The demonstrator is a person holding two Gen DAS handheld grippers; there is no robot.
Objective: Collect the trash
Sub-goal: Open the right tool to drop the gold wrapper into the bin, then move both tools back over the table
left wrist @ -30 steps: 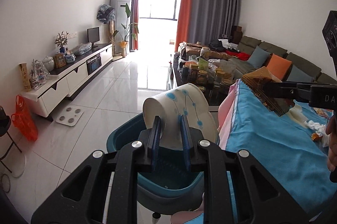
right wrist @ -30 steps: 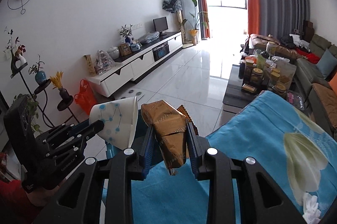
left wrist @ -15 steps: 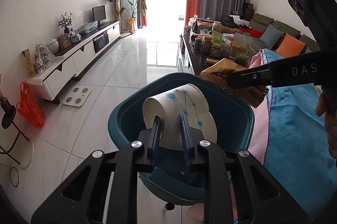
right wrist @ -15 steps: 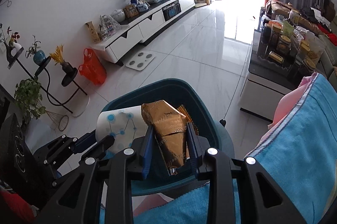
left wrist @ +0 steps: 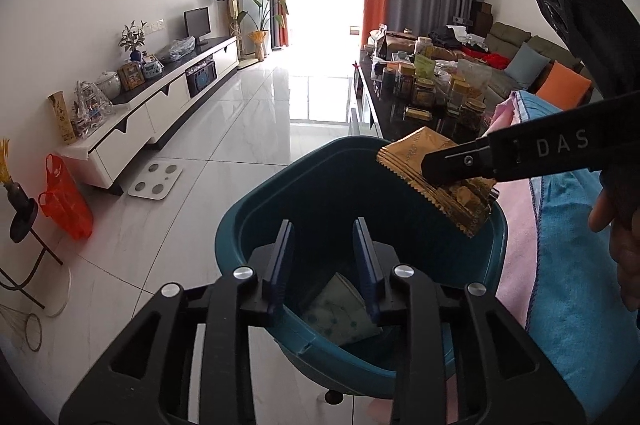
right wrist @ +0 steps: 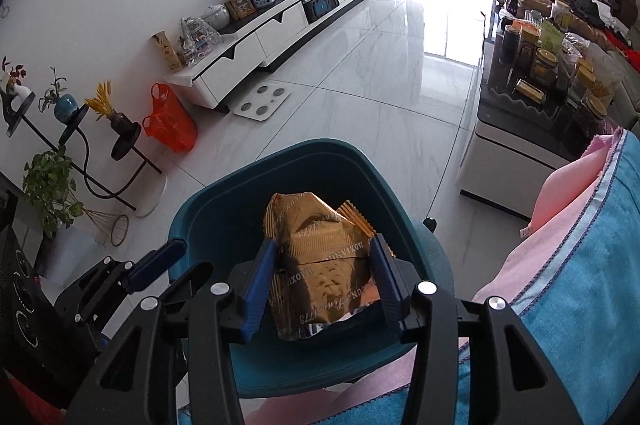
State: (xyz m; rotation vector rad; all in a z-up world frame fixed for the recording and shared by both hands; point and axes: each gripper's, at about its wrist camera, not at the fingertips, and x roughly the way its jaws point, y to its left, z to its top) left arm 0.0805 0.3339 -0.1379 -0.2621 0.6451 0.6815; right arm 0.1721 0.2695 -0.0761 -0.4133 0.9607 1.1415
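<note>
Left gripper (left wrist: 323, 261): opening its jaws, holding nothing, hanging over the bin.
Right gripper (right wrist: 325, 281): opening its jaws too, with the gold wrapper (right wrist: 320, 263) sitting between them; gaps showing beside the pads, so looking let go or almost let go.
Bin (left wrist: 280, 201): dark teal, standing on the floor, mouth facing up, lying right under both grippers.
Paper cup (left wrist: 340, 311): pale with dots, lying on its side at the bottom of the bin, right below the left gripper's fingers.
Gold wrapper from the left view (left wrist: 436, 181): hanging over the far right rim of the bin, tipping down and to the right, long side running along the right gripper's fingers.
Way to go: straight down from the right gripper into the bin, with the wrapper mostly over the open mouth but close to the rim.
Nearer hand: the right one, already having the wrapper; the left one being done with its piece.
Watching out for: the wrapper catching on the rim or sticking to a pad and not falling in, only a guess.
Blue cloth (right wrist: 580, 265): covering the table to the right of the right gripper, with a pink edge next to the bin.
Hand (left wrist: 624, 241): gripping the right tool's handle, seen at the right edge.
</note>
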